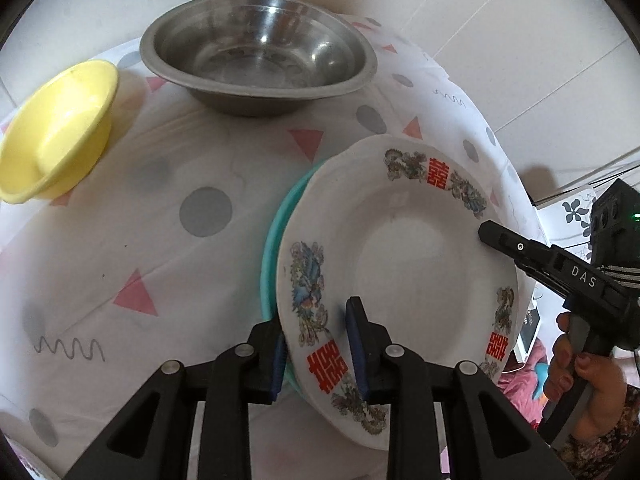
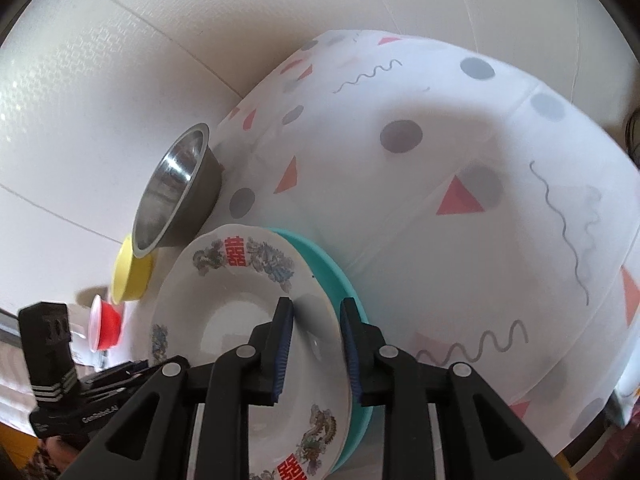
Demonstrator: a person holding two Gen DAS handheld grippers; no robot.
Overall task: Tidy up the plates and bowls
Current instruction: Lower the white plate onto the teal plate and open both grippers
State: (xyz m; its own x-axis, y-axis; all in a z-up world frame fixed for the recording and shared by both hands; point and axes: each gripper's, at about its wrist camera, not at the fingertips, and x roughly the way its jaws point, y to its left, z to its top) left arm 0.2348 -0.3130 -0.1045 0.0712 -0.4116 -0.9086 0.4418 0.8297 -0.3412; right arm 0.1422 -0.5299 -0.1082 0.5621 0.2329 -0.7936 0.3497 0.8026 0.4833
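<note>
A white plate (image 1: 400, 248) with red characters and floral print lies on a teal plate (image 1: 272, 240) on the patterned tablecloth (image 1: 160, 240). My left gripper (image 1: 316, 344) straddles the near rims of both plates, its pads a little off them, so it is open. My right gripper (image 2: 316, 344) straddles the same white plate (image 2: 224, 320) and teal plate (image 2: 336, 272) at the opposite rim, also open with the rims between the jaws. In the left wrist view the right gripper's upper finger (image 1: 504, 242) lies over the plate's far edge.
A steel bowl (image 1: 260, 52) stands at the back of the table and a yellow bowl (image 1: 56, 132) at its left. A small red bowl (image 2: 106, 328) sits beyond the yellow bowl (image 2: 128, 276). A person's hand (image 1: 576, 368) holds the right gripper's handle. A pale wall is behind.
</note>
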